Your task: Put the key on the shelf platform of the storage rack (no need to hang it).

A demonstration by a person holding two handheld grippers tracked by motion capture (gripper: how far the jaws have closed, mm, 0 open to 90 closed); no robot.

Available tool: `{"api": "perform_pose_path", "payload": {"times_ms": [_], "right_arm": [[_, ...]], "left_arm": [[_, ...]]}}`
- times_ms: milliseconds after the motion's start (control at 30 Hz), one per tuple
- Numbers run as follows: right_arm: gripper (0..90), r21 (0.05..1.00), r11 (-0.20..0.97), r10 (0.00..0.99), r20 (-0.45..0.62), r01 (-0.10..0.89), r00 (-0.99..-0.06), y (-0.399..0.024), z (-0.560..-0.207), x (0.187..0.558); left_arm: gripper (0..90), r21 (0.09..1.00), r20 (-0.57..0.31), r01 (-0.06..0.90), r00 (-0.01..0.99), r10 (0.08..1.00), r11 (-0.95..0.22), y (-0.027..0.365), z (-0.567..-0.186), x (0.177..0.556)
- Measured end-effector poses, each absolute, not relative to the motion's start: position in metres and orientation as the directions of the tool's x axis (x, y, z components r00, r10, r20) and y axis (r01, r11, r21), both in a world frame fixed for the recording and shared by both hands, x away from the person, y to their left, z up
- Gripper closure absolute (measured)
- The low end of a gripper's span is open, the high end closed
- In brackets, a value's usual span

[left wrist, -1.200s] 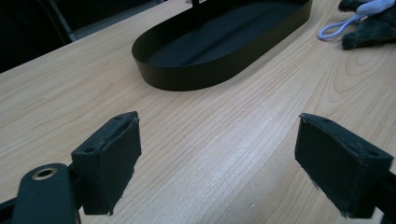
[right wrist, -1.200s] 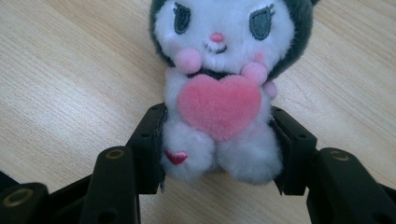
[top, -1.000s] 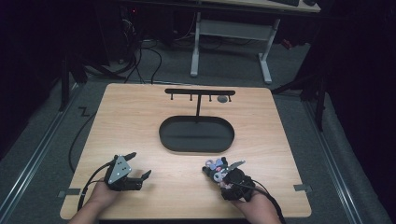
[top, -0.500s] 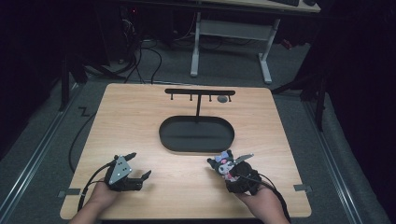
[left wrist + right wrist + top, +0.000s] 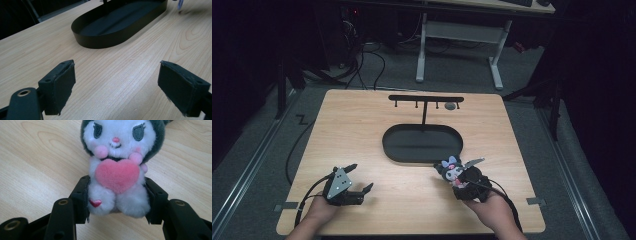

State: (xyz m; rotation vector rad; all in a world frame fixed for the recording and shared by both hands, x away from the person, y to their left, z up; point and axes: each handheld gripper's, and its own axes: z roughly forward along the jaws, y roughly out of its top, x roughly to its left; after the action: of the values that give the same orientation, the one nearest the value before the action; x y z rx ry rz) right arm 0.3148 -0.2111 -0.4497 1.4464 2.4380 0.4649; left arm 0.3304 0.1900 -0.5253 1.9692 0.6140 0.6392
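Observation:
A plush toy (image 5: pixel 117 157) with a white face, dark hood and pink heart stands upright on the wooden table (image 5: pixel 362 125). My right gripper (image 5: pixel 117 203) is shut on the plush toy's lower body, one pad on each side. In the high view the plush toy (image 5: pixel 450 169) is near the front right, just in front of the black oval tray (image 5: pixel 392 150), with my right gripper (image 5: pixel 458 179) behind it. My left gripper (image 5: pixel 362 176) rests at the front left, open and holding nothing. In the left gripper view, my left gripper (image 5: pixel 117 85) has its jaws wide apart over bare wood.
The black oval tray (image 5: pixel 105 40) lies at the table's middle. A black T-shaped rack (image 5: pixel 426 99) with several hooks rises from its far side, and a small grey round piece (image 5: pixel 450 106) hangs near its right end. Cables trail off the table's front corners.
My right gripper has carried the plush toy a little to the right and farther from the front edge. The left gripper has stayed put.

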Motion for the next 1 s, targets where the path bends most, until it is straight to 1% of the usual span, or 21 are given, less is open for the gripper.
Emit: {"api": "perform_pose_path", "payload": {"times_ms": [133, 367, 533, 567, 1000], "right_arm": [[48.2, 0.41, 0.455, 0.881, -0.08, 0.791, -0.466, -0.21, -0.445, 0.321], [48.3, 0.435, 0.445, 0.883, -0.067, 0.783, -0.465, -0.205, -0.435, 0.328], [48.3, 0.441, 0.445, 0.882, -0.064, 0.779, -0.468, -0.205, -0.43, 0.336], [48.3, 0.45, 0.424, 0.89, -0.045, 0.786, -0.454, -0.206, -0.428, 0.34], [48.3, 0.455, 0.417, 0.896, -0.06, 0.787, -0.44, -0.2, -0.429, 0.364]], "left_arm": [[15.4, 0.887, 0.185, 0.158, 0.739, 0.648, -0.433, 0.188, -0.526, 0.331], [15.4, 0.883, 0.164, 0.182, 0.744, 0.647, -0.434, 0.188, -0.526, 0.335], [15.4, 0.886, 0.173, 0.168, 0.745, 0.644, -0.433, 0.189, -0.526, 0.333], [15.4, 0.886, 0.177, 0.164, 0.745, 0.643, -0.433, 0.189, -0.526, 0.332], [15.4, 0.888, 0.178, 0.161, 0.742, 0.646, -0.43, 0.189, -0.526, 0.331]]}}
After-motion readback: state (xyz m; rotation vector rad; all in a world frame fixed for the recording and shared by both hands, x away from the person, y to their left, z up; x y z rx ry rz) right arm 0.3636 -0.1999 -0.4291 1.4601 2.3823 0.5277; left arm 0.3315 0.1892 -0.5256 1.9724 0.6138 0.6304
